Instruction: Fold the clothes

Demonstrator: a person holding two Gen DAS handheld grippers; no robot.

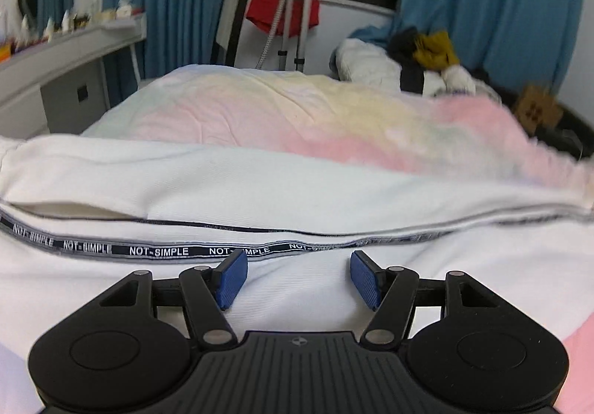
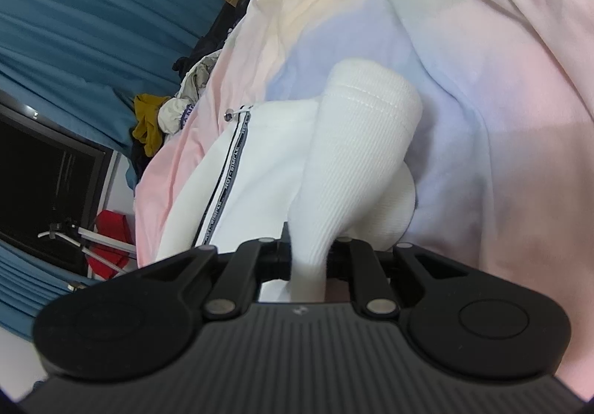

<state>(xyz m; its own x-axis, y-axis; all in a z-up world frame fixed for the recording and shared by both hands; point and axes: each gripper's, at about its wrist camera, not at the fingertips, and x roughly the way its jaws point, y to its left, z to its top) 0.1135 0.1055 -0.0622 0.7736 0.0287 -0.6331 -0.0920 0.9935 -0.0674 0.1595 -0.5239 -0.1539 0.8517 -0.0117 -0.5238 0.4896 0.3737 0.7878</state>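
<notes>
Two claws, two jobs. My right gripper [image 2: 306, 265] is clamped on a ribbed cuff [image 2: 356, 139] of the white garment [image 2: 267, 161], the knit bunched between its jaws; I judge I hold that end so the cloth stays stretched and cannot slide while the other hand works. My left gripper [image 1: 295, 278] stands with its blue pads [image 1: 232, 278] spread and nothing between them, poised low over the same white cloth. Just ahead of those pads runs the dark lettered tape [image 1: 159, 251], and past it a folded white edge, a likely line to take next. Beyond lies the pastel bedspread [image 1: 260, 109], broad and mostly bare, good room for a fold. Far ahead to the right, at the bed's far edge, a laundry pile [image 1: 408, 65] crowds the corner.
</notes>
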